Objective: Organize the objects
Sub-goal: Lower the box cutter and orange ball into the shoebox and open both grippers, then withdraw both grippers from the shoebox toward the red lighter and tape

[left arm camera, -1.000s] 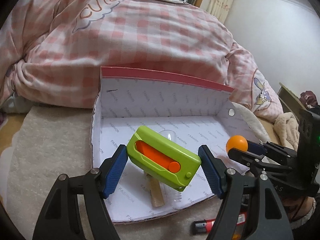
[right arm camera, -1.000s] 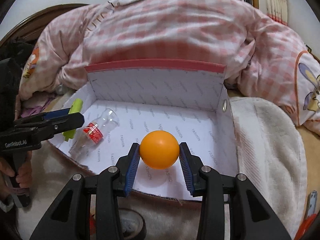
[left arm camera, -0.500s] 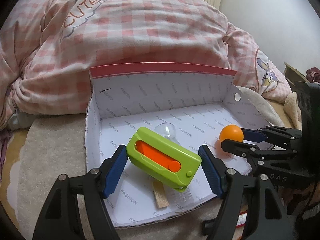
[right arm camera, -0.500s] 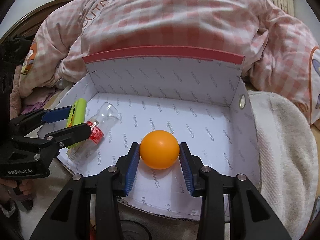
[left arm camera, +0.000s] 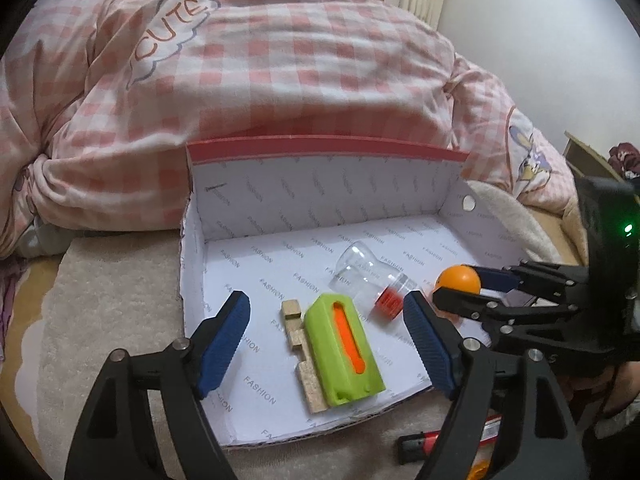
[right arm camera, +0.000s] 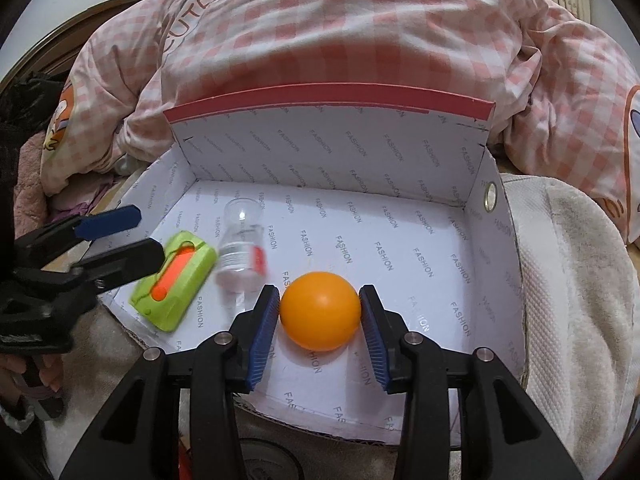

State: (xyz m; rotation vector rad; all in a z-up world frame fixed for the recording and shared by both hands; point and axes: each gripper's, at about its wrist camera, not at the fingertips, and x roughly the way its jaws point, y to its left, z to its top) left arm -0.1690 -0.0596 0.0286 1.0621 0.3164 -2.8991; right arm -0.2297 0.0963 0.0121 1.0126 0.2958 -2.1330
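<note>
Left gripper (left arm camera: pixel 326 334) spread, holding nothing. Right gripper (right arm camera: pixel 320 326) pinches orange ball (right arm camera: pixel 320 310) over white cardboard box (left arm camera: pixel 320 192). Box floor holds green-orange plastic block (left arm camera: pixel 342 354), wooden piece (left arm camera: pixel 298 346) touching its left side, and clear bottle (left arm camera: pixel 368 276) lying far-right of it.

"FASHION" repeats in grey across the white lining of the box (left arm camera: pixel 320 200), floor and walls alike. At 11 o'clock, "CUTE" stands in a cloud outline on the quilt (left arm camera: pixel 280 72).
</note>
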